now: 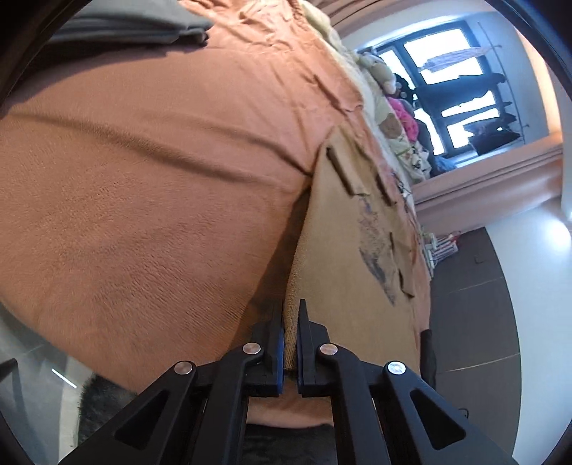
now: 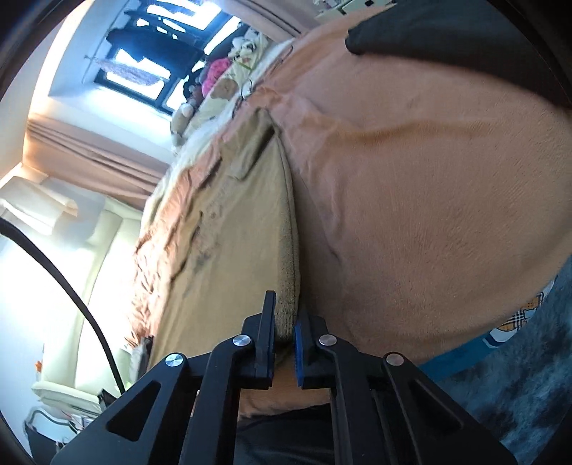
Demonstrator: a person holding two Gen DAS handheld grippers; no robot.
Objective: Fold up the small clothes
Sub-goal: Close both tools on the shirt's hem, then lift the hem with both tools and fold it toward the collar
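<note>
A tan small garment with a dark print [image 1: 354,250] lies on the orange bed cover [image 1: 161,179]. My left gripper [image 1: 290,314] is shut on the garment's ribbed hem edge, which runs up between the blue pads. In the right wrist view the same tan garment [image 2: 243,229] stretches away from me, and my right gripper [image 2: 286,314] is shut on its ribbed hem at another corner. Both views are rolled sideways. The garment's far end with its sleeves lies flat on the cover.
A folded grey cloth [image 1: 136,25] lies at the far left of the bed. A black cloth [image 2: 447,39] lies on the bed at upper right. Soft toys and pillows [image 1: 389,103] line the bed's head by the window [image 1: 447,71]. A grey rug [image 2: 518,375] covers the floor.
</note>
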